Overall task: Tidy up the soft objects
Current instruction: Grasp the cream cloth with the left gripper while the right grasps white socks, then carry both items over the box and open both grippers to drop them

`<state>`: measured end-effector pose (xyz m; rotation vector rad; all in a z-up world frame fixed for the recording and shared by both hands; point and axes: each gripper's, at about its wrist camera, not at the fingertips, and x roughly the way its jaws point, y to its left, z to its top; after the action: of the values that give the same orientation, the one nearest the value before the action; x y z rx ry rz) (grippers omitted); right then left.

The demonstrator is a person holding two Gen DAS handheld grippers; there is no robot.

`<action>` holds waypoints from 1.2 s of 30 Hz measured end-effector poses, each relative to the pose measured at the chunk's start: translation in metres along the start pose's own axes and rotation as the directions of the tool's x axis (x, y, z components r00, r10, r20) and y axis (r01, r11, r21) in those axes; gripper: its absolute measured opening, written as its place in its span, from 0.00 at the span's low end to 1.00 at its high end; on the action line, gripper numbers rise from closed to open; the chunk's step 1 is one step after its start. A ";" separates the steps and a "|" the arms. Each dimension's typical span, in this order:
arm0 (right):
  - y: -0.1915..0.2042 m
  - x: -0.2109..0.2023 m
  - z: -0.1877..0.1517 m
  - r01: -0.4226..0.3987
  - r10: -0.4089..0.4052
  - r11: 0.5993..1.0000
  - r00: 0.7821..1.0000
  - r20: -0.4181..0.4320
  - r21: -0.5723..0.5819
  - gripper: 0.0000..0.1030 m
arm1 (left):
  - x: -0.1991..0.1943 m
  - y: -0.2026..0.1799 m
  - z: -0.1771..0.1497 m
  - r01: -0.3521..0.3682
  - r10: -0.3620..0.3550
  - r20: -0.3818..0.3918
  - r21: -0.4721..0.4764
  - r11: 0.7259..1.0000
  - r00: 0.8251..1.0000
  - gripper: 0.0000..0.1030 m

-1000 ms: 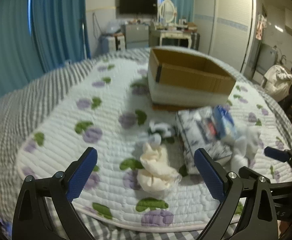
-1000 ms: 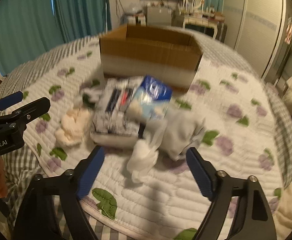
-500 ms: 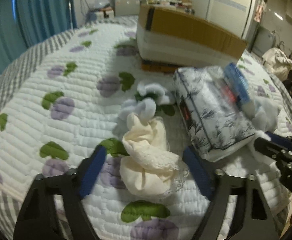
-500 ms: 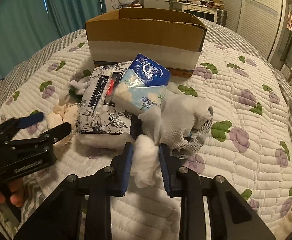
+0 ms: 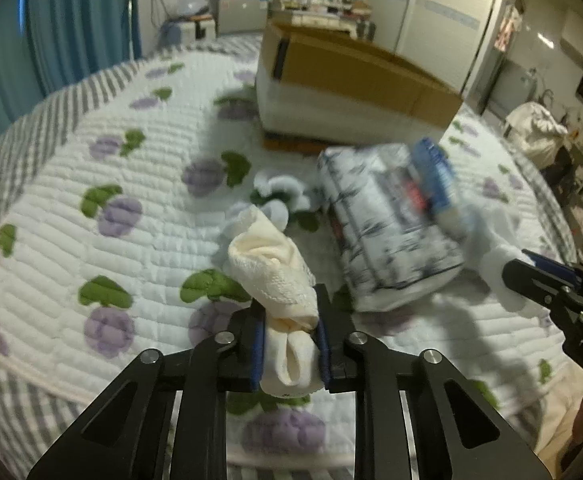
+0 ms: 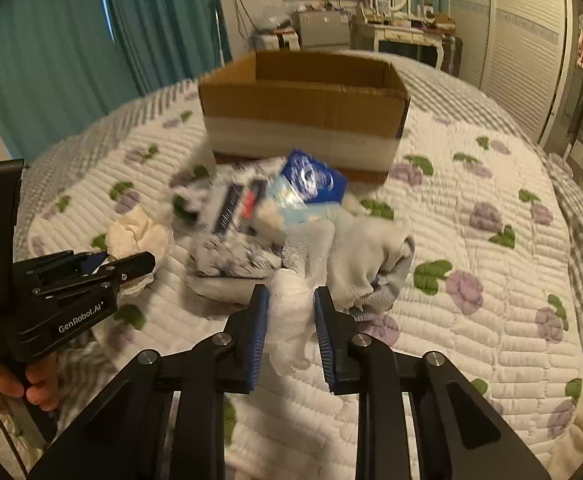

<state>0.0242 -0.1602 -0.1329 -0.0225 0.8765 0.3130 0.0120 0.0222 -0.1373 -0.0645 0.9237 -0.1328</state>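
My left gripper (image 5: 289, 340) is shut on a cream cloth (image 5: 275, 276) and holds it just above the quilt; it also shows in the right wrist view (image 6: 135, 236). My right gripper (image 6: 291, 320) is shut on a white cloth (image 6: 291, 320) that hangs from a grey-white bundle (image 6: 367, 256). A floral tissue pack (image 5: 387, 224) with a blue packet (image 5: 435, 172) on top lies between them. A small white cloth (image 5: 281, 192) lies behind the cream one. An open cardboard box (image 6: 303, 104) stands behind the pile.
All this lies on a bed with a white quilt (image 5: 91, 184) printed with purple flowers. Blue curtains (image 6: 71, 52) hang at the left. A dresser (image 6: 403, 36) and wardrobe (image 6: 523, 52) stand beyond the bed.
Both grippers came down onto the pile and shut: the left on the cream cloth, the right on the white cloth. Both now lift slightly.
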 end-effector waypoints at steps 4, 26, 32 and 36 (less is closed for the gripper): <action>0.002 -0.027 0.008 -0.015 0.016 1.000 0.998 0.060 -0.006 0.22 | -0.040 -0.011 0.008 -0.017 0.015 0.079 0.023 1.000 0.997 0.19; -0.019 -0.062 0.183 -0.014 0.054 0.993 0.942 0.332 -0.120 0.22 | -0.067 -0.032 0.158 -0.070 0.014 0.385 0.131 0.989 0.923 0.19; -0.041 0.011 0.215 -0.031 0.054 0.995 0.968 0.247 -0.097 0.23 | 0.004 -0.029 0.196 -0.072 0.016 0.335 0.157 0.985 0.942 0.20; -0.056 0.059 0.223 -0.033 0.048 0.996 0.981 0.187 -0.082 0.23 | 0.040 -0.029 0.208 -0.062 0.009 0.301 0.165 0.984 0.954 0.20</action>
<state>0.2423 -0.1660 -0.0404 -0.0476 0.6767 0.3814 0.1992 -0.0120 -0.0402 0.0915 0.6073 -0.1642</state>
